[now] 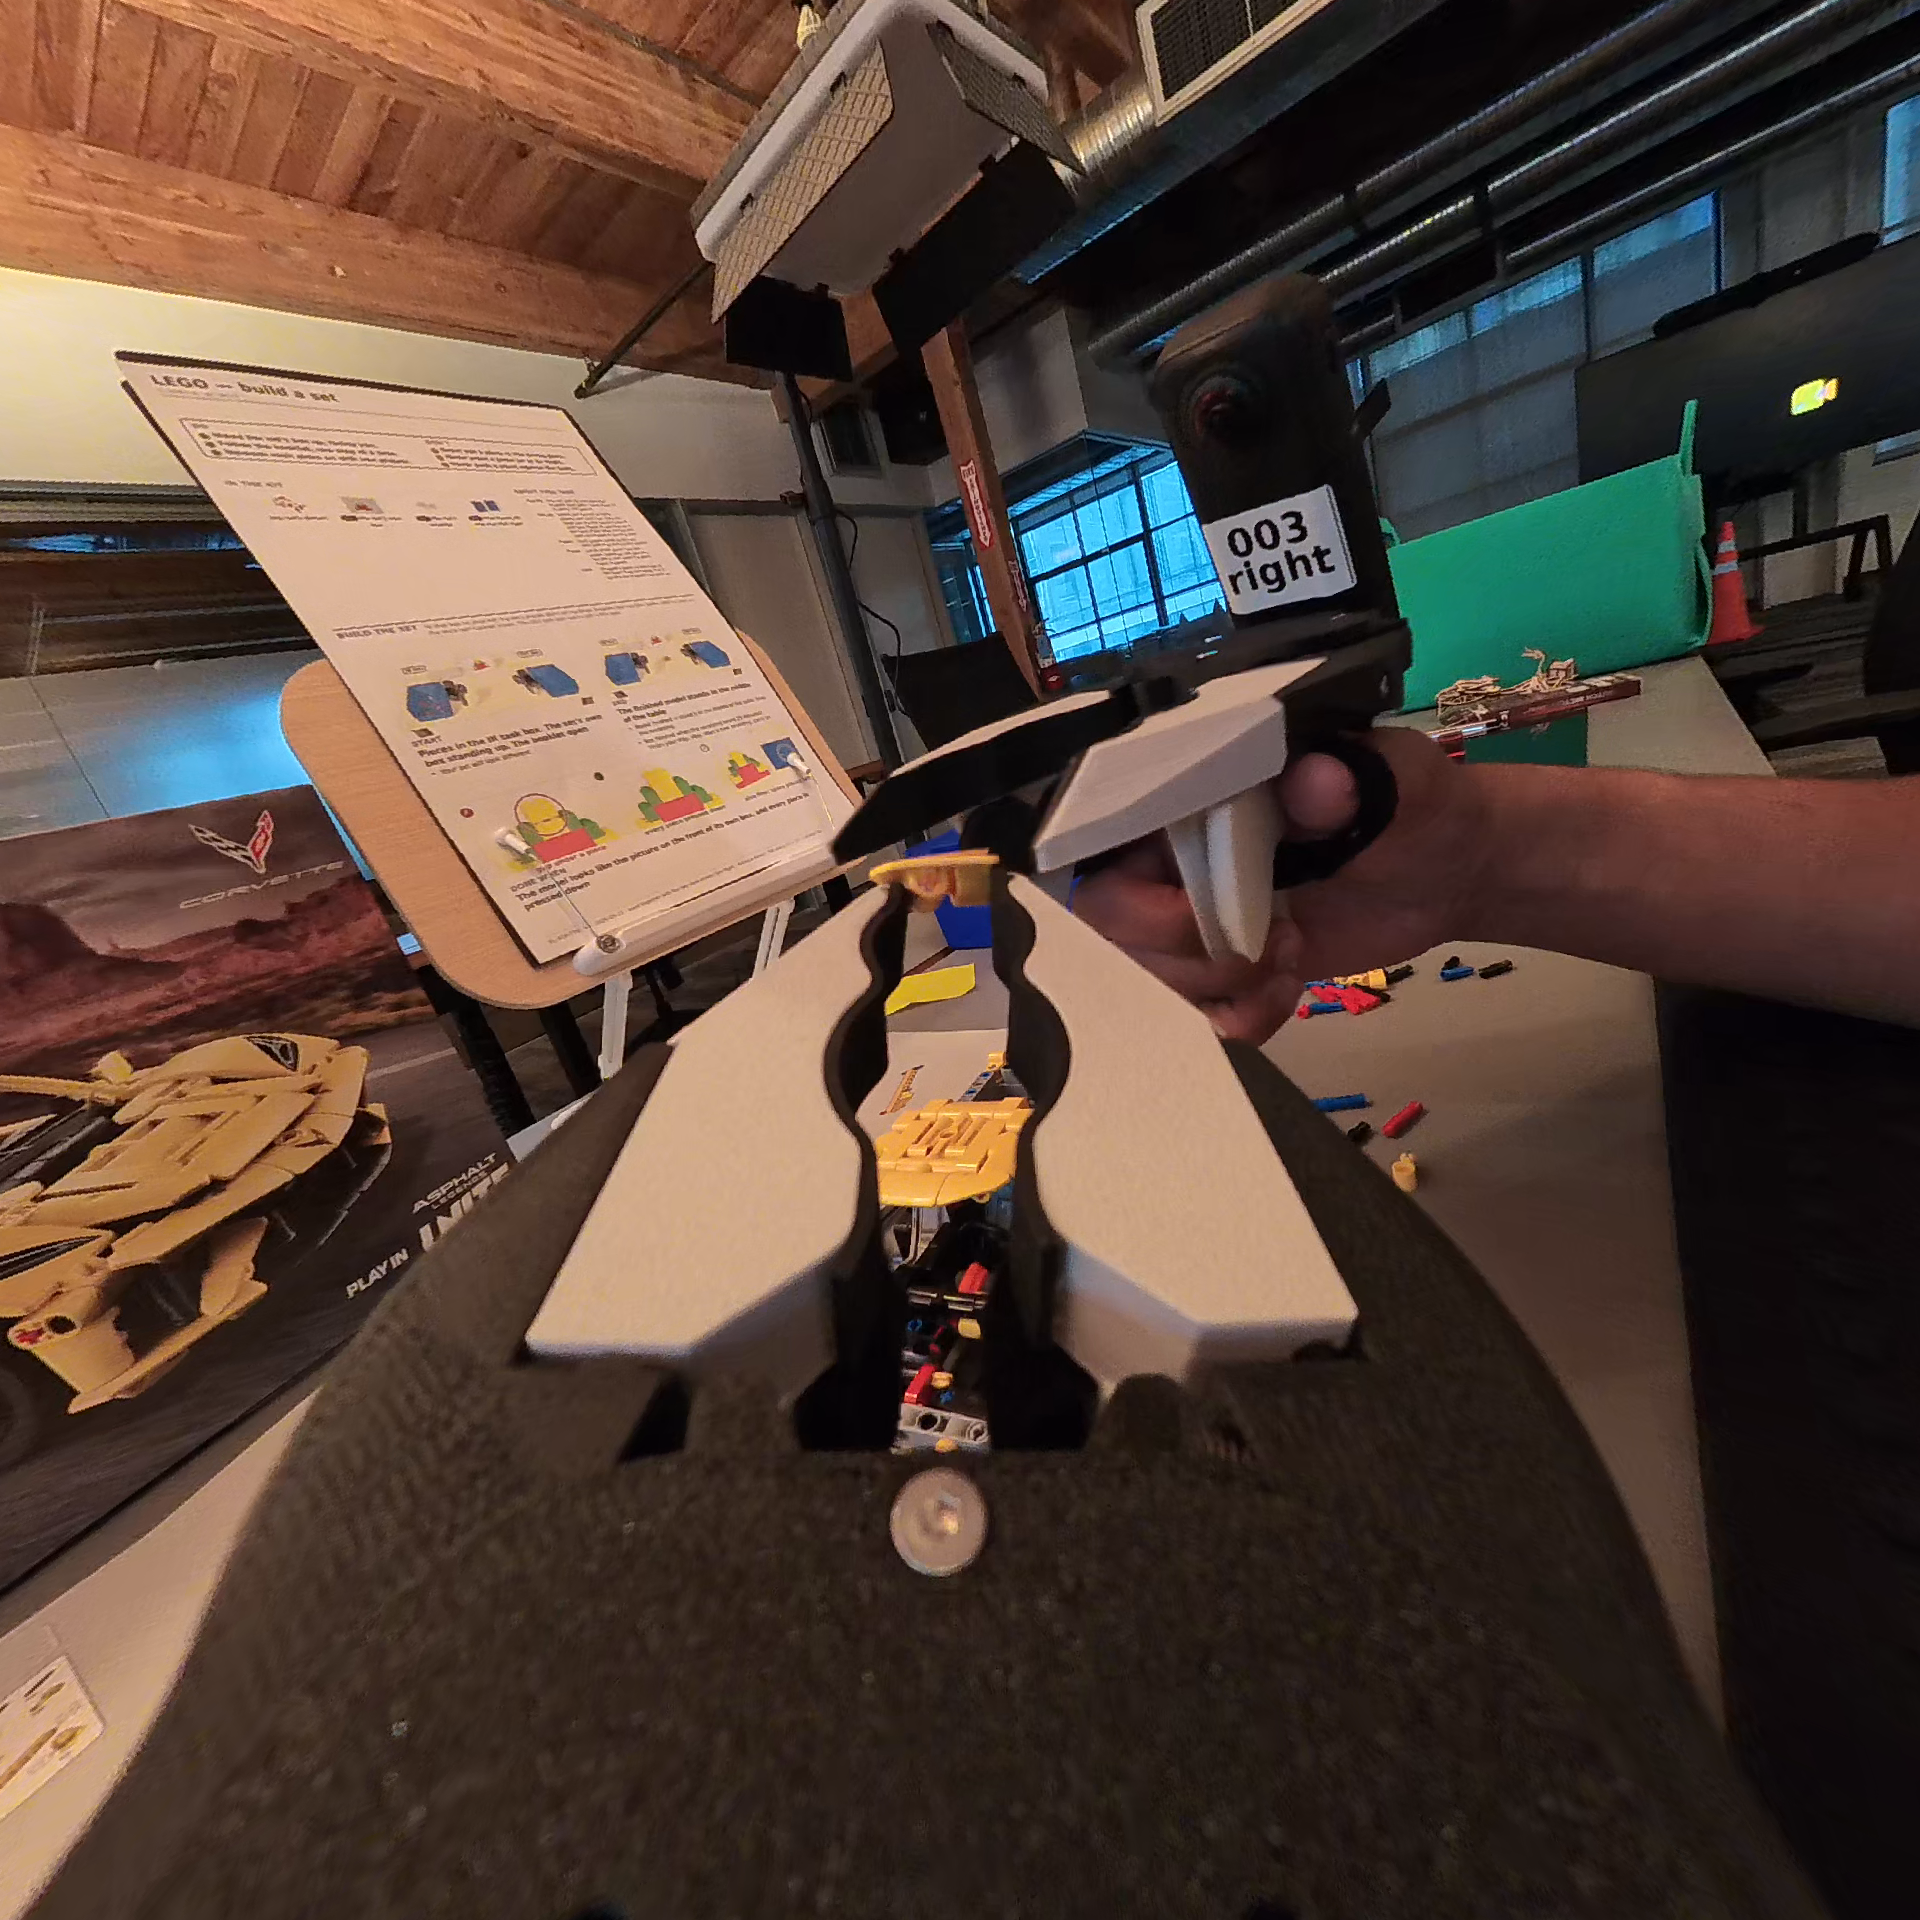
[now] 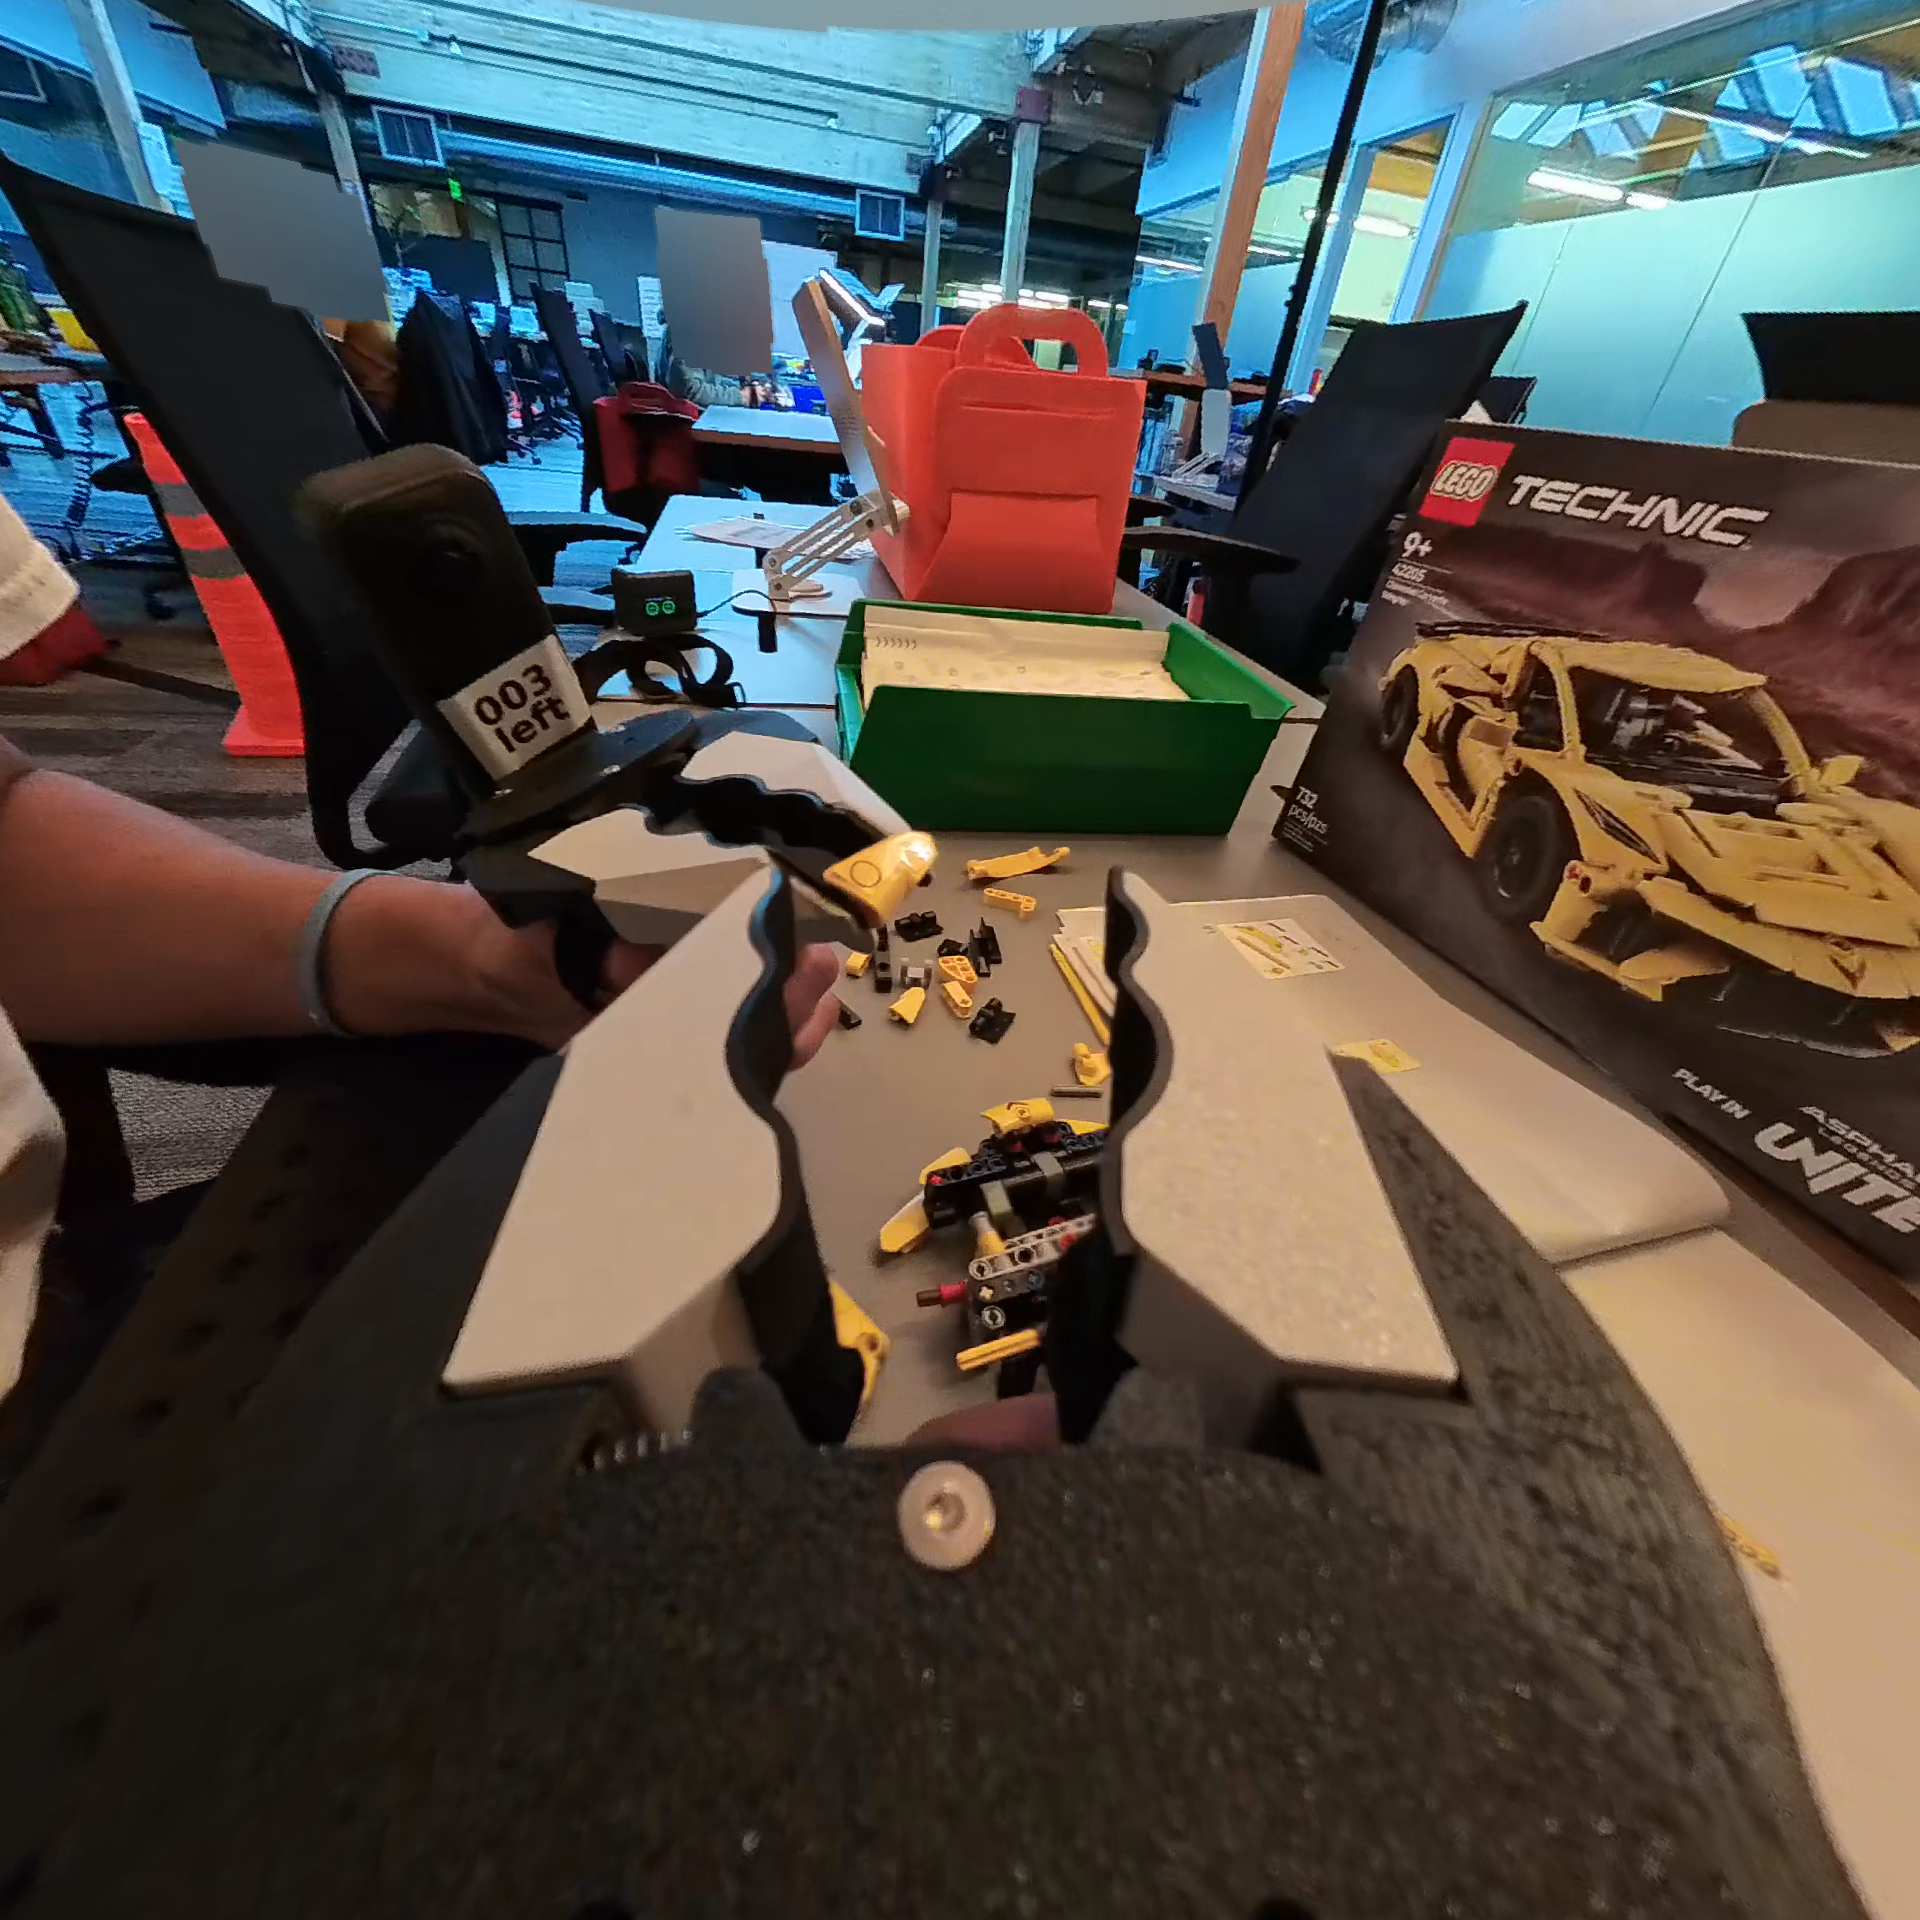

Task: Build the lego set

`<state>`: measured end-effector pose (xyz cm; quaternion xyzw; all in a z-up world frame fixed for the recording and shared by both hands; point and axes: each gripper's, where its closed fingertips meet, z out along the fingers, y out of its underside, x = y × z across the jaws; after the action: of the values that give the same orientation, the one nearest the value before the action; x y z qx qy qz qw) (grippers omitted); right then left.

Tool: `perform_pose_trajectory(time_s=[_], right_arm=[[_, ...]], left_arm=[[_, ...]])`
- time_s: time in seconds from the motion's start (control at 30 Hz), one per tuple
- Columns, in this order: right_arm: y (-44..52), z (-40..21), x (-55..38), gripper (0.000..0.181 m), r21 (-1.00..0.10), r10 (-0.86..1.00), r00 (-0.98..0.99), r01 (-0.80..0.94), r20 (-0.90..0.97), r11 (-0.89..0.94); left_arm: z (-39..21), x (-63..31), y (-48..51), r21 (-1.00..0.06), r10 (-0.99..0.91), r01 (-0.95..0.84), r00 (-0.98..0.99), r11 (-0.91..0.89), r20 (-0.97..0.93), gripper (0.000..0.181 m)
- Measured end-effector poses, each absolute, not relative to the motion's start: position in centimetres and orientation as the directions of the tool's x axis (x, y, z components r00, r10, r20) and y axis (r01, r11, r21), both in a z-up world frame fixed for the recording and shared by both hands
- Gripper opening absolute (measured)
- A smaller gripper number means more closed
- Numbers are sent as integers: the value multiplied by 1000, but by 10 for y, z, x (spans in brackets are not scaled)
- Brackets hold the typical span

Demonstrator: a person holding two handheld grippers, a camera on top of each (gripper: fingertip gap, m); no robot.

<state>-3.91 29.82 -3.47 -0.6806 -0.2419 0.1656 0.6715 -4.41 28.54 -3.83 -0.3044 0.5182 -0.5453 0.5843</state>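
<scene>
The left claw (image 1: 940,883) is clamped on a small yellow piece (image 1: 932,876); its two fingers come close together at the tips and pinch the piece up in the air above the counter (image 2: 935,1081); seen from the right wrist view, the same yellow piece (image 2: 881,871) is curved and shiny, with a round ring mark on its side; the right claw (image 2: 940,904) is wide apart with nothing between its fingers, and it points toward the left claw from just beside it; a hand (image 1: 1299,894) holds the right claw by its grip; down on the grey counter sits the half-built car (image 2: 1013,1216), a small clump of black and grey beams with holes, a few red pins, and yellow panels sticking out at its sides; in the left wrist view the half-built car (image 1: 951,1153) shows through the gap between the fingers, with a flat yellow part on top; a scatter of loose pieces (image 2: 940,966), yellow and black, lies on the counter just past the car; more little pins (image 1: 1361,997), red, blue and black, lie near the hand; the big box (image 2: 1642,810) stands at the far right of the counter, and its front shows a yellow sports car; a green tray (image 2: 1049,748) with white paper bags in it sits behind the loose pieces, and an orange bag (image 2: 1003,468) stands behind the tray; a paper sheet with pictures (image 1: 499,665) leans on a wooden stand to the left.
</scene>
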Motion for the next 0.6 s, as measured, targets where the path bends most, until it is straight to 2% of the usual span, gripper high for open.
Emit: perform_pose_trajectory(time_s=[0.2, 0.33, 0.6], right_arm=[[281, -17, -49, 53, -985, 600, 784, 97, 162, 140], [279, -25, -59, 66, -993, 652, 749, 75, 119, 96], [285, -54, -77, 70, -971, 658, 721, 229, 216, 67]], left_arm=[[-42, -42, 292, -954, -970, 268, -160, 137, -184, 16], [-46, -41, 295, -978, -975, 205, -206, 38, -81, 16], [-55, -39, 294, -992, -963, 95, -266, -81, 53, 16]])
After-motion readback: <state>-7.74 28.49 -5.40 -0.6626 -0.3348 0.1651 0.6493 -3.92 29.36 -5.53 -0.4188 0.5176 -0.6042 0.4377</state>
